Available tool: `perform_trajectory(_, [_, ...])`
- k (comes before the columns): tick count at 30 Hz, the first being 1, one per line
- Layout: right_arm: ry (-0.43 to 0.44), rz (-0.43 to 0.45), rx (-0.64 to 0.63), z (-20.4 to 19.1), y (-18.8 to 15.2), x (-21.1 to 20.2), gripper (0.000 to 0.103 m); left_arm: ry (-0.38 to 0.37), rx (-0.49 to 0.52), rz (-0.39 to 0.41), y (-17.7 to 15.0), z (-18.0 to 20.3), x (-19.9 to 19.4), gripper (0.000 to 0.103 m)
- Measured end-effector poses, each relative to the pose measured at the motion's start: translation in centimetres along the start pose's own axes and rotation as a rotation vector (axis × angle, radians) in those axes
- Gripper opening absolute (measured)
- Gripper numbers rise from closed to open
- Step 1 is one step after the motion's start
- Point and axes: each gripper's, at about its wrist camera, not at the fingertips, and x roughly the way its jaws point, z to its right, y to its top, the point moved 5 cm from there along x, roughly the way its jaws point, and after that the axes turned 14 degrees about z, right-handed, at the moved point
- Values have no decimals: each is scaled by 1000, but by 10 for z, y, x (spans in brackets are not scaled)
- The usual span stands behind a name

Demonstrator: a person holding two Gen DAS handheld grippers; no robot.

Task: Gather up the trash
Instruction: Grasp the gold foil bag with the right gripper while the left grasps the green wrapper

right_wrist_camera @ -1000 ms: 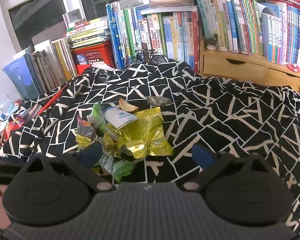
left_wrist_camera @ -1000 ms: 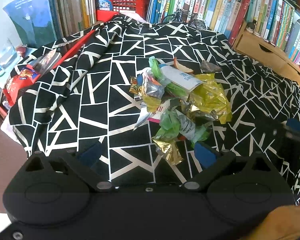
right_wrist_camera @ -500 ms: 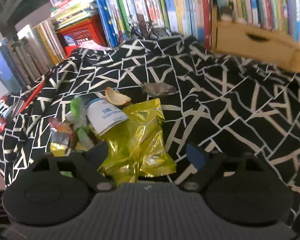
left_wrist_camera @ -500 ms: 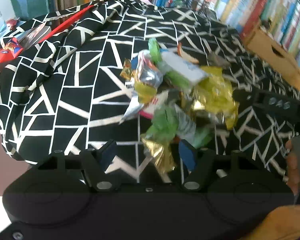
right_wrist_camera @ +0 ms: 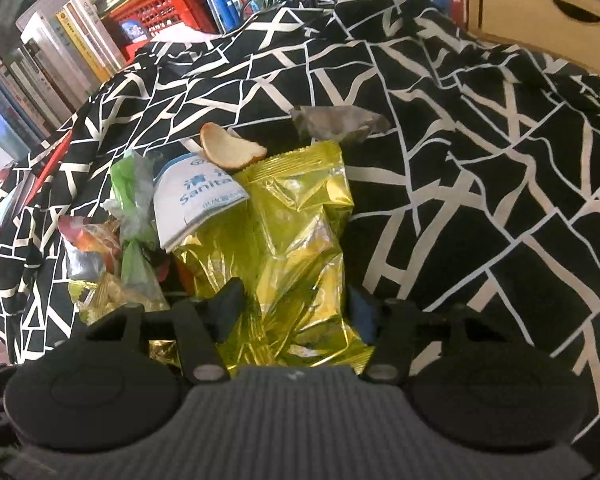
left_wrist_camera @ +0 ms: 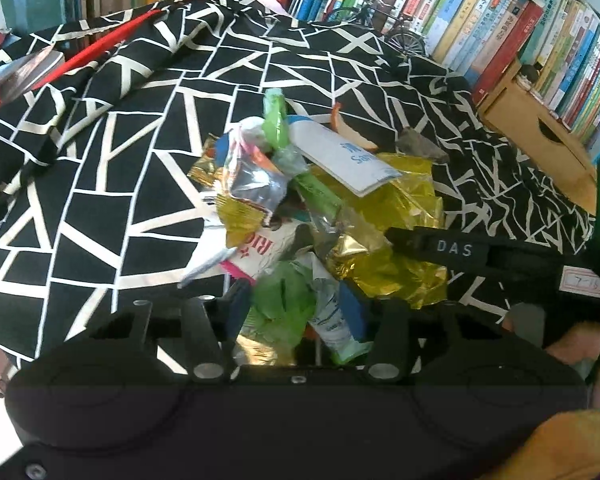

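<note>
A heap of trash lies on the black-and-white cloth [left_wrist_camera: 100, 200]. It holds a yellow foil bag [right_wrist_camera: 300, 220], a white sanitary packet [right_wrist_camera: 196, 200], a curved peel [right_wrist_camera: 228, 152], a grey crumpled wrapper [right_wrist_camera: 336, 124] and a green wrapper [left_wrist_camera: 284, 304]. My left gripper [left_wrist_camera: 296, 312] is at the near edge of the heap, pads pressed on the green wrapper and a white-green packet. My right gripper [right_wrist_camera: 296, 312] has narrowed onto the yellow bag's near end. One of its black fingers [left_wrist_camera: 452, 248] shows in the left wrist view, lying across the yellow foil.
Rows of books line the back. A red crate [right_wrist_camera: 152, 16] stands at the back left, a model bicycle [left_wrist_camera: 400, 36] behind the cloth, and a wooden drawer box [right_wrist_camera: 540, 12] at the right. A hand [left_wrist_camera: 580, 344] holds the right gripper.
Both grippers moved forward and down into the heap. Their jaws closed from wide open to about half width, the left around the green wrapper, the right around the yellow bag.
</note>
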Motion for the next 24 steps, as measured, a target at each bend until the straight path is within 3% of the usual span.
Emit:
perform_trajectory(3, [17,-8,13,2,1,-1,54,1,18,4,-2,6,1,37])
perform_trajectory(4, [23,-10,26,3,2,-3,53,4,24,10,-1,7,0,28])
perform_trajectory(9, [45,25,35,8,5,-26,49,-7,38,37,5,16,-9,27])
perform_trajectory(14, [15,81,32,23,10,-54,50,-13,80,50,5,29,-17,28])
perform_trajectory(20, [-50,124,73,50,15,-77,51,-38,125,47,-4,48,-23,50])
perform_trajectory(24, [-99,143,85,65,13,-87,53,-11,199,21,-16,60,-16,66])
